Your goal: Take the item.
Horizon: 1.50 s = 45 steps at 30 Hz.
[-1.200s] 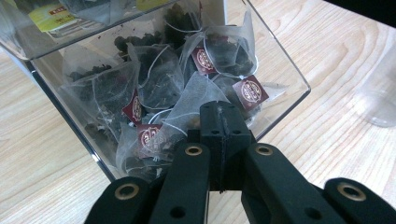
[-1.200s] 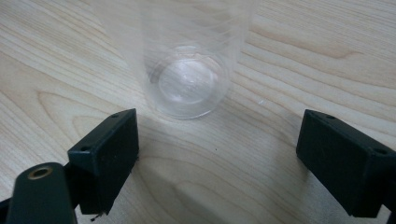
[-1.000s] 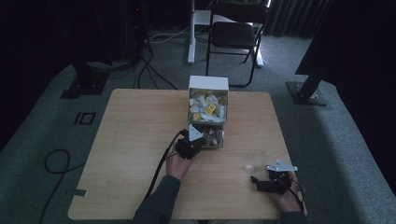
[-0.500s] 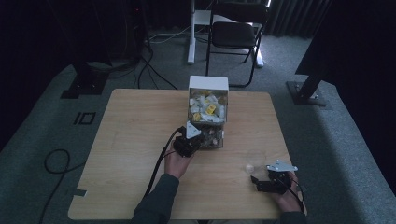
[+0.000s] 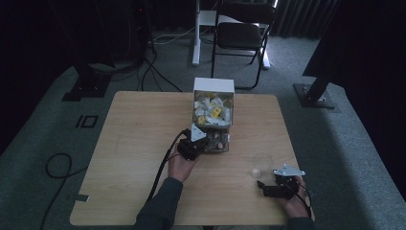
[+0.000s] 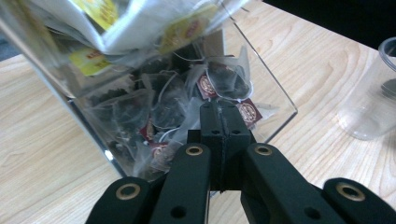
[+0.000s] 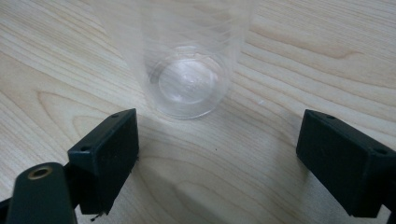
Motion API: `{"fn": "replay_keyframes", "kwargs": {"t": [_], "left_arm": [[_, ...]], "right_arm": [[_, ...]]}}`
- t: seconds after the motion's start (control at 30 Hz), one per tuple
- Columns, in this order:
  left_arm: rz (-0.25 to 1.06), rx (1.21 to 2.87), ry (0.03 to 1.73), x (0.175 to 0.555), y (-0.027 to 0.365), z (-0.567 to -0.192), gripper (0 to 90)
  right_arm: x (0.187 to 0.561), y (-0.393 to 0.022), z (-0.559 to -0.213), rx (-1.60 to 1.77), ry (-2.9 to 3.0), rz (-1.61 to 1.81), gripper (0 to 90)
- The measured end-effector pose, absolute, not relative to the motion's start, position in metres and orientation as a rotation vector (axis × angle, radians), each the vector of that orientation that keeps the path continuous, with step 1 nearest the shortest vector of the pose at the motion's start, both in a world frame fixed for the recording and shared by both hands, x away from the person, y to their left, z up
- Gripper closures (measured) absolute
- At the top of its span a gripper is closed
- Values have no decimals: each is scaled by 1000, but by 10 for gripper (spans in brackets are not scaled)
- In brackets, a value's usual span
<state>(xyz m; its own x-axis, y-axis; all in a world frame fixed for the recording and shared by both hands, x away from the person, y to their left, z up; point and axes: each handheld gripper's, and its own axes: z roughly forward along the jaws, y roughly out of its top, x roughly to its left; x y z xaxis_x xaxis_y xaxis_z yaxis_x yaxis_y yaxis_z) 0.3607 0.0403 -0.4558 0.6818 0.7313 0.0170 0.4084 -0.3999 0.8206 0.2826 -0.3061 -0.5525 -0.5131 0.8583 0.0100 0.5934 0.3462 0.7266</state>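
Pale wood is what I work on: the table (image 5: 143,158) runs wide under both my arms. Toward its far middle stands the clear plastic dispenser box (image 5: 213,120), white on top, its upper part stuffed with yellow-labelled packets (image 6: 93,14) and its lower tray heaped with see-through tea bags (image 6: 224,81) bearing dark red tags.

My left gripper (image 6: 223,116) is at the open mouth of that tray. Its two black jaws are pressed together with no gap between them, the tips pushed in among the tea bags and touching them. I cannot tell whether a bag or string is caught between the tips. In the high view my left hand (image 5: 182,165) sits just before the box, with the gripper's cable trailing back toward me.

My right gripper (image 7: 219,140) is low on the table near my right-hand corner, its jaws spread wide with bare wood between them. Just beyond the tips, touching neither jaw, stands an upright clear plastic cup (image 7: 191,70), its base on the wood. The same cup stands near the tray in the left gripper view.
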Motion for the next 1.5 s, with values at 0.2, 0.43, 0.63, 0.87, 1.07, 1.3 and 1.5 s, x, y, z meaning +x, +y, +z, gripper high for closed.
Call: {"fn": "replay_keyframes", "kwargs": {"t": [0.2, 0.43, 0.63, 0.87, 1.07, 1.3, 1.5], "left_arm": [[463, 2036, 862, 357, 39, -460, 786], [476, 2041, 846, 355, 33, -465, 574], [514, 2077, 862, 359, 23, -473, 526], [547, 2106, 887, 364, 22, -480, 664], [541, 2097, 891, 364, 27, -478, 900], [541, 2082, 874, 360, 29, -473, 900], [543, 2049, 869, 358, 32, -466, 900]], "right_arm": [[283, -306, -552, 1278, 2241, 973, 128], [283, -306, -552, 1278, 2241, 973, 127], [283, -306, -553, 1277, 2241, 973, 127], [283, -306, -552, 1279, 2240, 977, 127], [283, -306, -553, 1278, 2241, 975, 127], [283, -306, -553, 1278, 2241, 975, 127], [283, -306, -552, 1278, 2241, 973, 127]]}}
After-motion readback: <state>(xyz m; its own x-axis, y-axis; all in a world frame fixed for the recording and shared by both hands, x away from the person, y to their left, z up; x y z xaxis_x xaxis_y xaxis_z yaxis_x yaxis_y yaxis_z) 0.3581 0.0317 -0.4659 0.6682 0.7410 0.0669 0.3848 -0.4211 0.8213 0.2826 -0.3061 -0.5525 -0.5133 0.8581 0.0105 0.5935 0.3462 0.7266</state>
